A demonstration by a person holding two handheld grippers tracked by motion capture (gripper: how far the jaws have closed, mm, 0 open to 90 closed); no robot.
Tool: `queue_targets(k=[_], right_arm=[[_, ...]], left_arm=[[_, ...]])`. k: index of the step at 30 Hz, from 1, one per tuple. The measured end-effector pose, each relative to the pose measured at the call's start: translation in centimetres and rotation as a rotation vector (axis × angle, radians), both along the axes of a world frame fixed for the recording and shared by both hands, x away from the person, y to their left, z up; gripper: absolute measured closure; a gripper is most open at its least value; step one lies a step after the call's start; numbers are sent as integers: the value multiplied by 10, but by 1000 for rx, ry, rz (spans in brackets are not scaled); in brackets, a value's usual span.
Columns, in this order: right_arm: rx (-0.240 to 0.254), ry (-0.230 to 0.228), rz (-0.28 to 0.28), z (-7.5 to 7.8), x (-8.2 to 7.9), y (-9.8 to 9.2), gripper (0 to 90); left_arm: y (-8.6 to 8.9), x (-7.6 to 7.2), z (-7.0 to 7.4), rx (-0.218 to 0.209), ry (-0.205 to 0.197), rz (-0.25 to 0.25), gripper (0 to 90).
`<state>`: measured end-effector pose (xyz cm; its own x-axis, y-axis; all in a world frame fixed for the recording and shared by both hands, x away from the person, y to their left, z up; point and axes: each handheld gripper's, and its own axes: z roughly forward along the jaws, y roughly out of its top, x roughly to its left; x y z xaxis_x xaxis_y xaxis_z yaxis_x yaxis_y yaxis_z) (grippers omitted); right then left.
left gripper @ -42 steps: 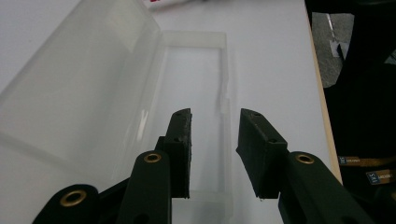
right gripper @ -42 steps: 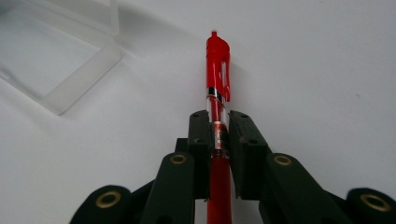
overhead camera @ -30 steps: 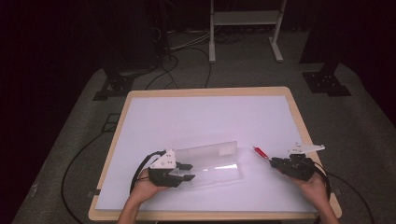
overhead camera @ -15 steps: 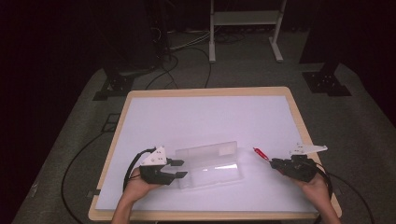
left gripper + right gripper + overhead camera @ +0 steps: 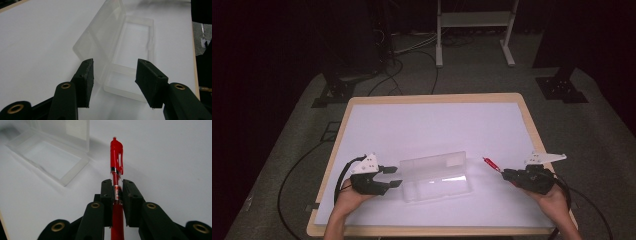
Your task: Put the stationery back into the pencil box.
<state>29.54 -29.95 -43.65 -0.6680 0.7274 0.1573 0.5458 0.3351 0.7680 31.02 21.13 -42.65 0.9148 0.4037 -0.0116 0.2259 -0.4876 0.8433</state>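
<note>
A see-through plastic box (image 5: 437,178) lies open on the white table (image 5: 432,125), close to the front edge and a bit left of the middle. Its lid (image 5: 434,161) stands up along the far side, and the tray part looks empty inside. In the left gripper view, the near short end of the box (image 5: 125,75) sits just past the tips of the two black jaws, which are spread wide with nothing between them. So the left gripper (image 5: 393,176) is open, near the box's left end but not touching it. A hand (image 5: 347,197) holds it from below, and a black cable (image 5: 294,200) loops off the left side of the table. To the right of the box there is a strip of bare white table, and then the red pen (image 5: 492,164). The right gripper (image 5: 507,175) is closed tight on the pen (image 5: 116,170), with the clip end poking out past the jaws toward the box corner. The pen is near the box but apart from it. Behind the box, the far half of the table is wide open. The wooden rim (image 5: 532,130) runs around the table, and the right gripper sits close to the right edge.
</note>
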Motion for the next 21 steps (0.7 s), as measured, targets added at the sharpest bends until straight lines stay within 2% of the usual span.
queue_targets(k=[13, 21], right_arm=[[2, -28, 53, 26, -7, 9, 786], [20, -30, 70, 31, -10, 10, 786]], left_arm=[[18, 2, -2, -10, 5, 60, 436], [27, 4, -5, -8, 13, 104, 401]])
